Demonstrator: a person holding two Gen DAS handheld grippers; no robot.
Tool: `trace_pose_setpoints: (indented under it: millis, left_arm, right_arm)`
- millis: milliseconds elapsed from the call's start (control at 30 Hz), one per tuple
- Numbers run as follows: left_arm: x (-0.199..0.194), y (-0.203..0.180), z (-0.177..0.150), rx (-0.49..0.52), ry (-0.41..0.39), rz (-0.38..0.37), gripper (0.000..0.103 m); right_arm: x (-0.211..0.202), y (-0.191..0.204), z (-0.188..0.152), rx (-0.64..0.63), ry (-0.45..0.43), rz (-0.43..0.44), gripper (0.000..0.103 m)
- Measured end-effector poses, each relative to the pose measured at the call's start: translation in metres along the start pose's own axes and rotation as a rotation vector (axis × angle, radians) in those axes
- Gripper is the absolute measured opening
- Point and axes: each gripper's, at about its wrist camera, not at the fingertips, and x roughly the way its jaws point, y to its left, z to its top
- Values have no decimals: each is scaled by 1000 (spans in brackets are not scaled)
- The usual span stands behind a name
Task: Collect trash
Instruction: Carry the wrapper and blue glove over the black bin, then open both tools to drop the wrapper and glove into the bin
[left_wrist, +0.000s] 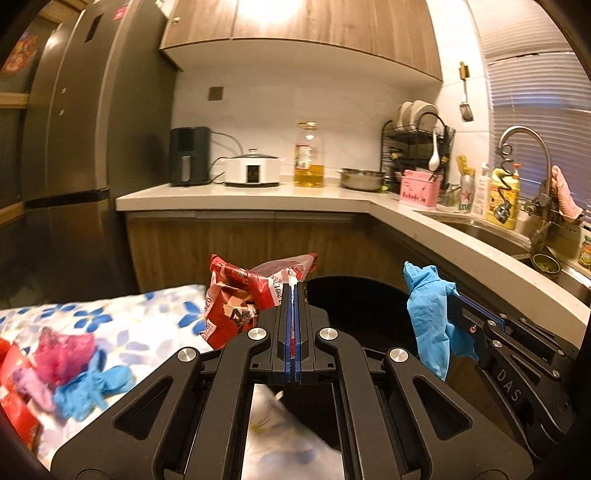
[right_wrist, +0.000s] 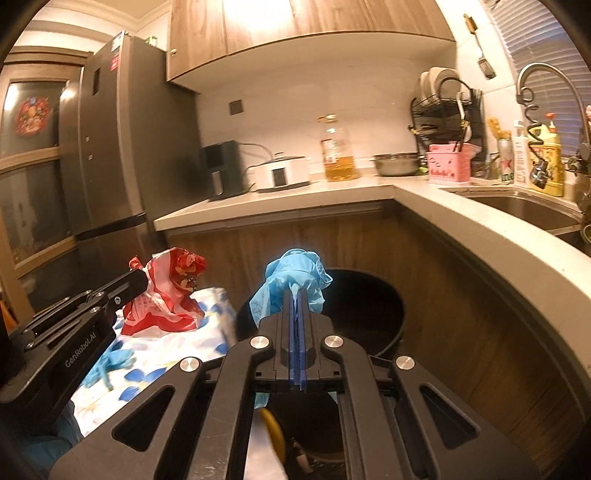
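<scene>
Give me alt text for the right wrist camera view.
The right gripper, shut on a crumpled blue glove, points toward a black bin below a kitchen counter. Left of it, the left gripper holds a red wrapper.

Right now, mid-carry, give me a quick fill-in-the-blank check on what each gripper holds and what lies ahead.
1. The left gripper is shut on a red and white snack ____.
2. The right gripper is shut on a crumpled ____ glove.
3. Just beyond both grippers stands an open black ____.
4. More trash lies on the ____-patterned cloth.

Missing words: wrapper; blue; bin; flower
</scene>
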Motion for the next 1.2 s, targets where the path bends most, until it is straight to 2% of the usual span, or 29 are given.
trace_pose_setpoints:
  millis: [367,1067,1100,1200]
  left_arm:
    - [41,-30,9,4,-3,-71,0]
    - [79,-36,3,17,26,-117,1]
    - [80,-35,3,19,25,-115,1]
    - [85,-33,0,9,36,-124,2]
  right_arm:
    - [19,-18,8,15,-8,-38,3]
    - [43,-32,9,24,-4,-35,3]
    - [43,-34,9,32,-5,-35,4]
    - [44,-36,10,36,-4,-44,21]
